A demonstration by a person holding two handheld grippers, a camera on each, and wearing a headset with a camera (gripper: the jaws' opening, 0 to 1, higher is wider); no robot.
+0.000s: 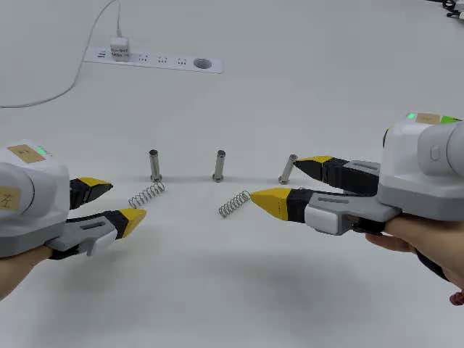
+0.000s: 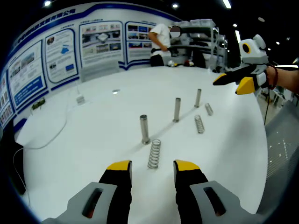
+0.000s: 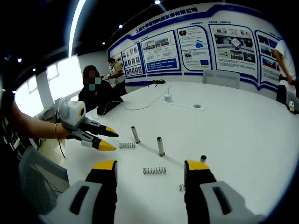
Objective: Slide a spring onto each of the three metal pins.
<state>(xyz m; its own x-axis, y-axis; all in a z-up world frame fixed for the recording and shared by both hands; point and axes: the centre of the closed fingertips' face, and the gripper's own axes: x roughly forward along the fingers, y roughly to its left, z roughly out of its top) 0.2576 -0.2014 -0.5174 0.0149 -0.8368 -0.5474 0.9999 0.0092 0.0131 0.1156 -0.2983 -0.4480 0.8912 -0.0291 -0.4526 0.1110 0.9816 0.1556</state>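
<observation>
Three upright metal pins (image 1: 154,165) (image 1: 220,165) (image 1: 288,169) stand in a row on the white table. One spring (image 1: 147,193) lies by the left pin, just ahead of my open left gripper (image 1: 125,201). In the left gripper view that spring (image 2: 154,153) lies just in front of the open jaws (image 2: 153,164). A second spring (image 1: 234,204) lies below the middle pin, beside the lower tip of my open right gripper (image 1: 275,180). The right gripper view has this spring (image 3: 154,170) ahead of the gripper (image 3: 151,164), and a third spring (image 3: 181,187) by the nearest pin (image 3: 202,158).
A white power strip (image 1: 154,59) with a plugged-in charger and cable lies at the back of the table. People stand or sit around the room beyond the table's edge (image 3: 98,93).
</observation>
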